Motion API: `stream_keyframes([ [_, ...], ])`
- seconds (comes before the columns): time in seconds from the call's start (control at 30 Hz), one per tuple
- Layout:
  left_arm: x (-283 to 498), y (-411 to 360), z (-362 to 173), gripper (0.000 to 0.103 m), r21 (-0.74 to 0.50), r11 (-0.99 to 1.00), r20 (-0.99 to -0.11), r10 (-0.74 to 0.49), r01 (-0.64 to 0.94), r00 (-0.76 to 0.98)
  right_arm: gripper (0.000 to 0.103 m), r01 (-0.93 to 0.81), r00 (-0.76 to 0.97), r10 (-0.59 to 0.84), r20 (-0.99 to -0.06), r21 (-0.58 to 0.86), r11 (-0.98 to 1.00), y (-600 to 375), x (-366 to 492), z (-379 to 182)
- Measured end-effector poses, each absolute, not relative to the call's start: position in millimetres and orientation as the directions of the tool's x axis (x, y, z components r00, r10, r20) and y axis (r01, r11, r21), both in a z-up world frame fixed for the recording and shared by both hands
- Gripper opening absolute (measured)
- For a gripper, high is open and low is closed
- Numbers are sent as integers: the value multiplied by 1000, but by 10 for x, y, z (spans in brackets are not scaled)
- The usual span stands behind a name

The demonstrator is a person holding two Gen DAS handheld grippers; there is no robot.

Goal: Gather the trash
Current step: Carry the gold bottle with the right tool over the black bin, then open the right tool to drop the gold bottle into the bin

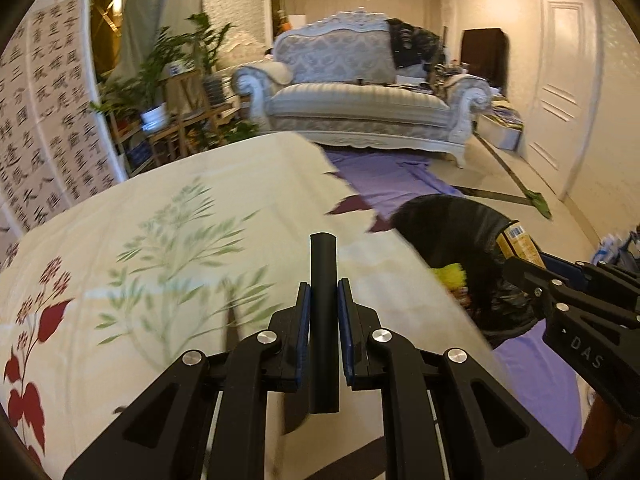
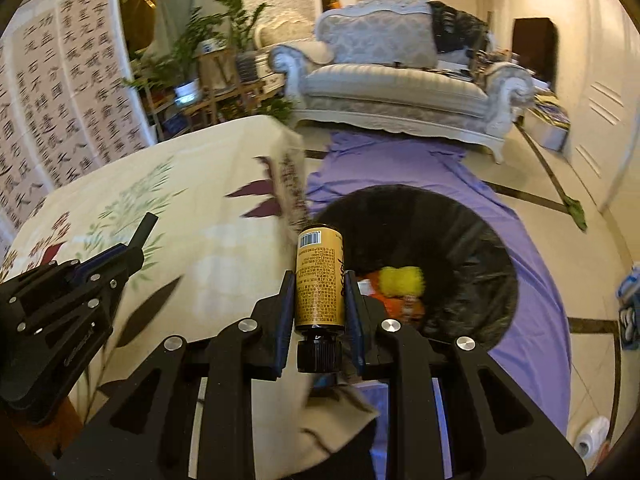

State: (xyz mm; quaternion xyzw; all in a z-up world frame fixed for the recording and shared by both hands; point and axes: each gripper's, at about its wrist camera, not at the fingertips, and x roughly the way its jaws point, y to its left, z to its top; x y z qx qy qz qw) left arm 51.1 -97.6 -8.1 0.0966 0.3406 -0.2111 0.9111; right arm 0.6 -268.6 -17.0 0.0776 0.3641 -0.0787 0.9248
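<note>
My left gripper [image 1: 323, 298] is shut on a black tube [image 1: 323, 280] and holds it above the floral tablecloth [image 1: 160, 240]. My right gripper [image 2: 320, 292] is shut on a gold bottle with a black cap [image 2: 320, 276], held at the table's edge beside the black-lined trash bin [image 2: 460, 240]. The bin also shows in the left wrist view [image 1: 452, 232], and holds a yellow item [image 2: 402, 280] and orange wrappers [image 2: 400, 306]. The right gripper with the bottle [image 1: 520, 246] shows at the right of the left wrist view. The left gripper [image 2: 132, 248] shows at the left of the right wrist view.
A purple sheet [image 2: 400, 168] covers the floor under the bin. A grey sofa [image 2: 396, 72] stands behind it. Potted plants on wooden stands [image 1: 172, 92] are at the back left. A calligraphy screen [image 1: 52, 120] lines the left. A white bottle [image 2: 594, 436] lies on the floor at right.
</note>
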Motion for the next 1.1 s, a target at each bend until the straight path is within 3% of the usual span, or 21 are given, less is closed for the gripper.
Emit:
stream_keyframes([
  [0.47,803,-1817,-139,14,65,849,-655,-360,524,665,23,302,723,-165,-670,92,949,-3313,196,-280],
  [1.1,1108,-2259,-298,14,100,821,-691,-349,562,633,24,353,701,-193,-687,99,930,-3703,523,-441],
])
